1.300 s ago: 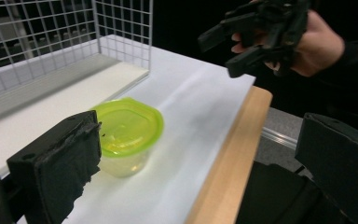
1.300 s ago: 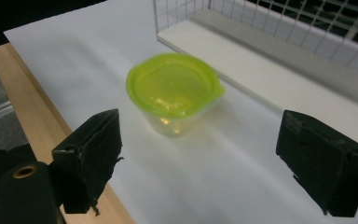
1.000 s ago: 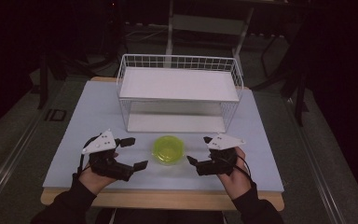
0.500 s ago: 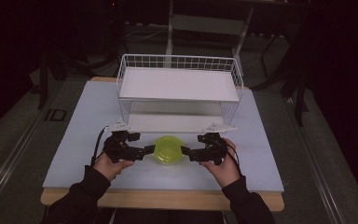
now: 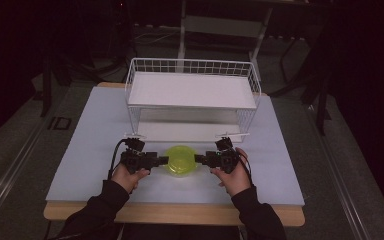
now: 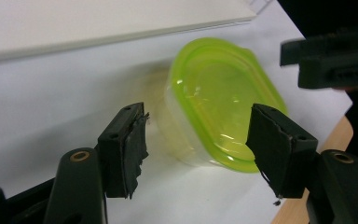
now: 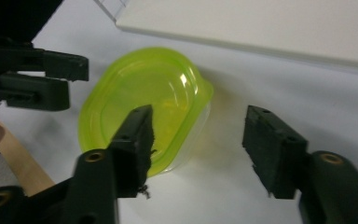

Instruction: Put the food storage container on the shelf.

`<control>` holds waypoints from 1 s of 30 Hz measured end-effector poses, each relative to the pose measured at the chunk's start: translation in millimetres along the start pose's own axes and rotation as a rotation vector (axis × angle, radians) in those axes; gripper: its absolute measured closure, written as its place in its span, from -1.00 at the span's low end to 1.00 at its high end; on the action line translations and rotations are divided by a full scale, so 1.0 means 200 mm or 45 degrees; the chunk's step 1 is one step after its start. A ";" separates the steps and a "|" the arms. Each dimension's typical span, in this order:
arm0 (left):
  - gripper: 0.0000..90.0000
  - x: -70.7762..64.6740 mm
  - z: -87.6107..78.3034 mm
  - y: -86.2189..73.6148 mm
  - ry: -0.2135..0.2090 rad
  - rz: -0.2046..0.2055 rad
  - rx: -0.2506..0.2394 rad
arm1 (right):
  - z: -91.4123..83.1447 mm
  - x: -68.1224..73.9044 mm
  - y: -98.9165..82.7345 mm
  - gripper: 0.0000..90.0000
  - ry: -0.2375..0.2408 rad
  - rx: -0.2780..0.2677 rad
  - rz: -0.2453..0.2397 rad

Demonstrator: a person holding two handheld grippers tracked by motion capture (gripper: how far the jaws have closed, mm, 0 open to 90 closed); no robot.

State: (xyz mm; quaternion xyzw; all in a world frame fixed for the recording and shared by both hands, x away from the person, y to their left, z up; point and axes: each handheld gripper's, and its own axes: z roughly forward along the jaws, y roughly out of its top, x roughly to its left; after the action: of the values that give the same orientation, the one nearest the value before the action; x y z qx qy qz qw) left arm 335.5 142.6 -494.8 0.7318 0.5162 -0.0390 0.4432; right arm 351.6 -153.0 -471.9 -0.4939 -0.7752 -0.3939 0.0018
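Container: yellow-green lidded plastic tub (image 5: 181, 159), resting near front centre of the white surface (image 5: 80, 150), before the white wire basket (image 5: 192, 95).
Left gripper (image 5: 163, 160): jaws spread wide, flanking the tub's left side, not gripping.
Right gripper (image 5: 198, 159): jaws wide apart, poised at the tub's right edge.

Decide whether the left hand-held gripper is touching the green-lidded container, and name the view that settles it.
Apart. In the left gripper view, the left hand-held gripper has its jaws spread wide, with white table visible between each jaw and the green-lidded container.
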 end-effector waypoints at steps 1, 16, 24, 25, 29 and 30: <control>-0.09 0.00 0.01 0.00 0.009 -0.006 0.002 | 0.01 0.00 0.00 0.05 0.007 0.006 0.014; 0.51 0.01 0.05 -0.02 -0.086 -0.072 0.079 | 0.06 0.04 -0.03 0.64 0.012 0.052 0.064; 0.67 -0.03 0.04 -0.03 -0.075 -0.132 0.053 | 0.03 0.06 -0.04 0.95 -0.013 0.012 0.072; 0.68 -0.04 0.04 -0.03 -0.078 -0.134 0.052 | 0.03 0.06 -0.04 0.93 -0.022 0.012 0.064; 0.70 -0.03 0.04 -0.03 -0.045 -0.164 0.061 | 0.02 0.07 -0.04 0.69 -0.009 0.011 0.049; 0.74 -0.03 0.03 -0.04 -0.041 -0.178 0.057 | 0.02 0.07 -0.04 0.53 -0.039 0.006 0.038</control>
State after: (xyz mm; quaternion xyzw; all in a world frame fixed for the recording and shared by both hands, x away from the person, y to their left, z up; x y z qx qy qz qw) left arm 330.1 134.7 -500.6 0.7031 0.5577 -0.0933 0.4311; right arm 340.5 -141.2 -474.2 -0.5114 -0.7685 -0.3844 -0.0031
